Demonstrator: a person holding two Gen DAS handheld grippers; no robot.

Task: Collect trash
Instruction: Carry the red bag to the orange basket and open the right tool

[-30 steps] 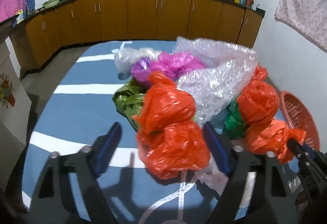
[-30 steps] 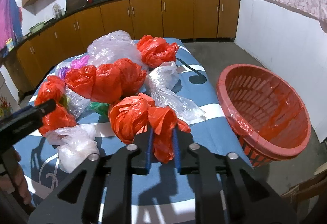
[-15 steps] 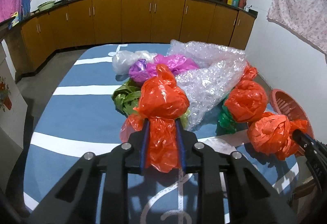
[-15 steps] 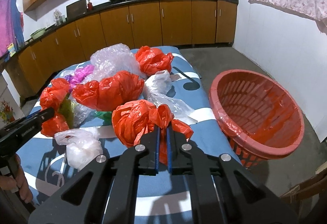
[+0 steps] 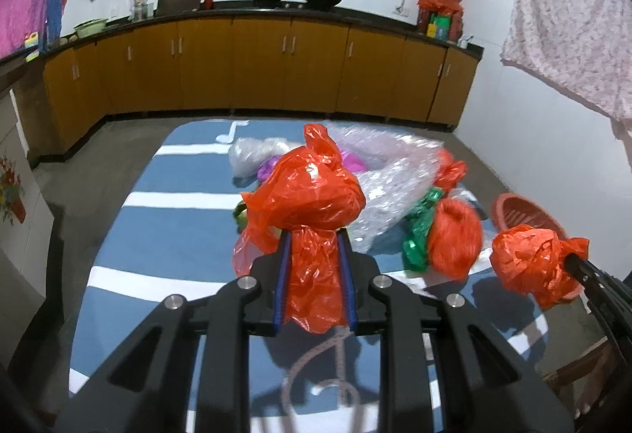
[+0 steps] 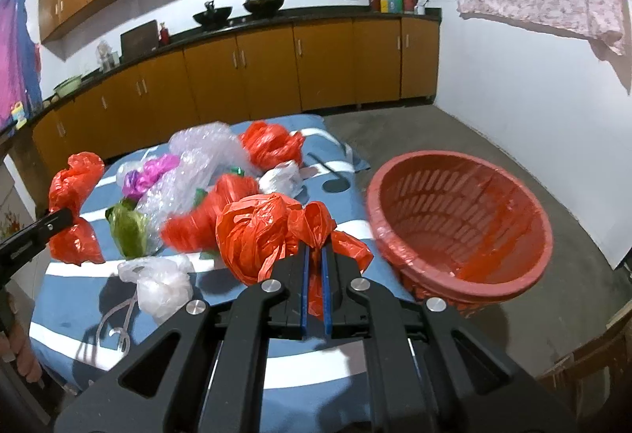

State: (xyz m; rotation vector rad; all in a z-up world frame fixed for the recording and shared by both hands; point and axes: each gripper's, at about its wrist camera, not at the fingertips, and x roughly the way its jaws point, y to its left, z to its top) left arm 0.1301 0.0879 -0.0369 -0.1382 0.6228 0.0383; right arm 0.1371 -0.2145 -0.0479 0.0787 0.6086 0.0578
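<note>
My left gripper point(image 5: 314, 241) is shut on a crumpled orange plastic bag point(image 5: 306, 196) and holds it above the blue table point(image 5: 166, 235). My right gripper point(image 6: 315, 253) is shut on another orange plastic bag point(image 6: 256, 235), lifted above the table, left of the red plastic basket point(image 6: 462, 223). That bag also shows at the right of the left wrist view point(image 5: 533, 263). More trash lies on the table: bubble wrap point(image 5: 391, 180), orange bags point(image 5: 454, 239), a green bag point(image 6: 128, 227), a purple bag point(image 6: 148, 174) and a white bag point(image 6: 160, 281).
The basket stands off the table's right edge, over the grey floor point(image 6: 533, 156). Wooden kitchen cabinets point(image 5: 260, 66) run along the back wall. A patterned cloth point(image 5: 572, 18) hangs on the right wall. A white cabinet point(image 5: 15, 204) stands to the left.
My left gripper closed on the orange bag and lifted it off the pile. My right gripper, shut on its orange bag, rose with it beside the basket.
</note>
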